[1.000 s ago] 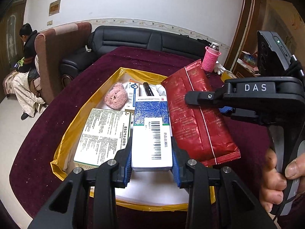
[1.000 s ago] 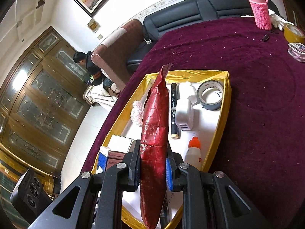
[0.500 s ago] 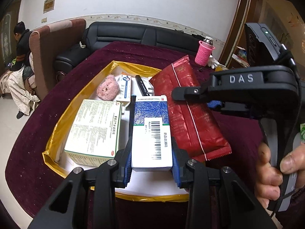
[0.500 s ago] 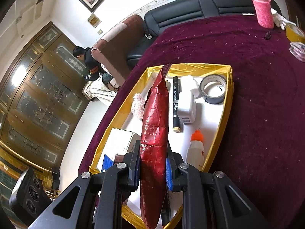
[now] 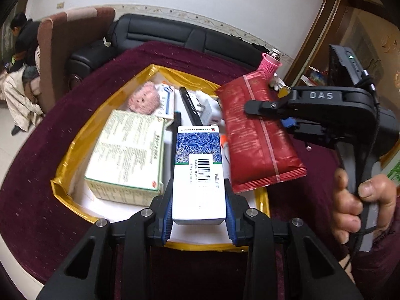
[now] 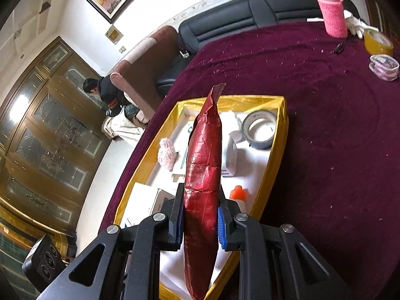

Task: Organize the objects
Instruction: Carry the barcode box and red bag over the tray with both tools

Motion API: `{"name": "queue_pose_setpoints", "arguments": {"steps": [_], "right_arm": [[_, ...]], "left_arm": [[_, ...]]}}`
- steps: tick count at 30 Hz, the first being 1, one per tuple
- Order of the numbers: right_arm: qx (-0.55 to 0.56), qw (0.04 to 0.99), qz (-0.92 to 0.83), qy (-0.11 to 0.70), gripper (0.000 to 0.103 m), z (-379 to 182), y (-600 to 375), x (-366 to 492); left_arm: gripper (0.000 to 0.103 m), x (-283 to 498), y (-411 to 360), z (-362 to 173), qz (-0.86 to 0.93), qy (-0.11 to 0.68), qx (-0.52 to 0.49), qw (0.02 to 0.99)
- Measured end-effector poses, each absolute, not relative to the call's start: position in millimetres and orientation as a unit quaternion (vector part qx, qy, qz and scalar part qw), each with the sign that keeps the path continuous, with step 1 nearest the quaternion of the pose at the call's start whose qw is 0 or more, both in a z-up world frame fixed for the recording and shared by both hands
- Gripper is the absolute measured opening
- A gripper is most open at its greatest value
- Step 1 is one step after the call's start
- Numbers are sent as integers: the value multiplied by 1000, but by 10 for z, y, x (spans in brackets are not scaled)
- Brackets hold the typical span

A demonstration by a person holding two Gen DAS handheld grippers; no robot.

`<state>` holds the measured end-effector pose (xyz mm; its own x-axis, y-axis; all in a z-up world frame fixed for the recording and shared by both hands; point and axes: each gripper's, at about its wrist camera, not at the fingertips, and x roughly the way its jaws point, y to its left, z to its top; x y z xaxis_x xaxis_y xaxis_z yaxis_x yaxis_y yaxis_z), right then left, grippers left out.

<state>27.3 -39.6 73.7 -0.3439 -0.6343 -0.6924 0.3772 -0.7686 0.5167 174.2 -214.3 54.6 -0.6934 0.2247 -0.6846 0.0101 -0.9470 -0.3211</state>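
My left tool [image 5: 199, 205] clamps medicine box [image 5: 198, 172], right tool [image 6: 199, 218] clamps red snack pouch [image 6: 202, 175]; both above gold tray [image 5: 60, 177] ahead. Tray mostly filled; these two remain unplaced.

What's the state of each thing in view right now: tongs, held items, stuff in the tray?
left tongs: shut on the blue and white box, held above the tray
right tongs: shut on the red pouch, held edge-up over the tray
gold tray: open, partly filled
green and white box: lying flat in the tray
tape roll: lying flat in the tray
pink plush: resting in the tray
pink-sleeved bottle: upright on the table, outside the tray
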Motion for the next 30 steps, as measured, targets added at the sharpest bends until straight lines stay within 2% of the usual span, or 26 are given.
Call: {"name": "queue_pose_setpoints", "arguments": {"steps": [10, 30], "right_arm": [[499, 312, -801, -115, 24, 535, -555, 201], [477, 273, -835, -38, 24, 524, -887, -50]], "left_arm": [[33, 1606, -2152, 388, 898, -154, -410, 41], [33, 1192, -2101, 303, 893, -160, -420, 37]]}}
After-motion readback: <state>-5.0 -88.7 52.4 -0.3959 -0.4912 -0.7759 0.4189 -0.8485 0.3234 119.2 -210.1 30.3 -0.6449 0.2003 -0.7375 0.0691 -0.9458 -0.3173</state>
